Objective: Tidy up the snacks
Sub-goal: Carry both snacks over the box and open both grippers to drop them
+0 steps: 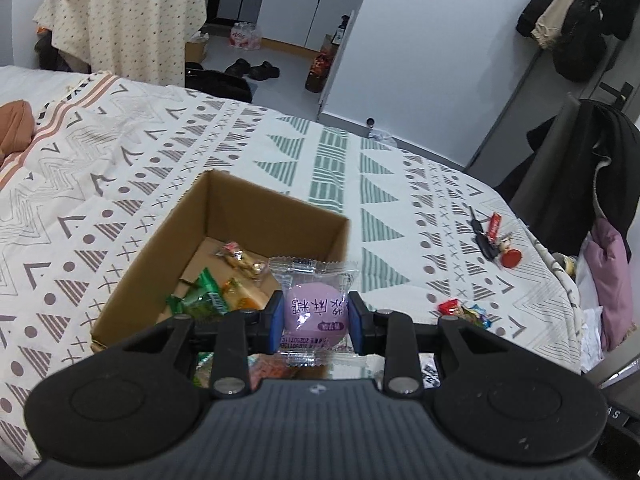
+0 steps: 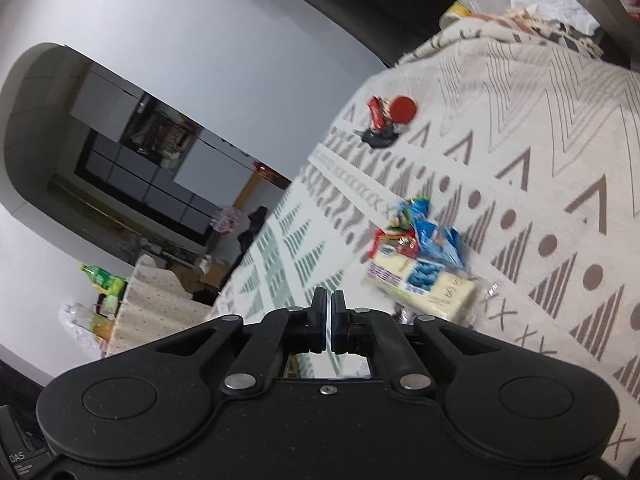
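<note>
Patterned bedspread (image 1: 360, 152): cardboard box (image 1: 192, 240) holds wrapped snacks (image 1: 224, 280); left tongs (image 1: 316, 320) clamp purple candy (image 1: 316, 312); right tongs (image 2: 328, 312) nearly closed, empty.

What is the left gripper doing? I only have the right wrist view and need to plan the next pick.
Observer: The left gripper is shut on a round purple candy in a clear wrapper.
Operator: Where is it?
Observer: At the near right corner of an open brown cardboard box on the patterned bedspread.
Operator: Anything in the box?
Observer: Yes, a green-wrapped snack and a yellow one.
</note>
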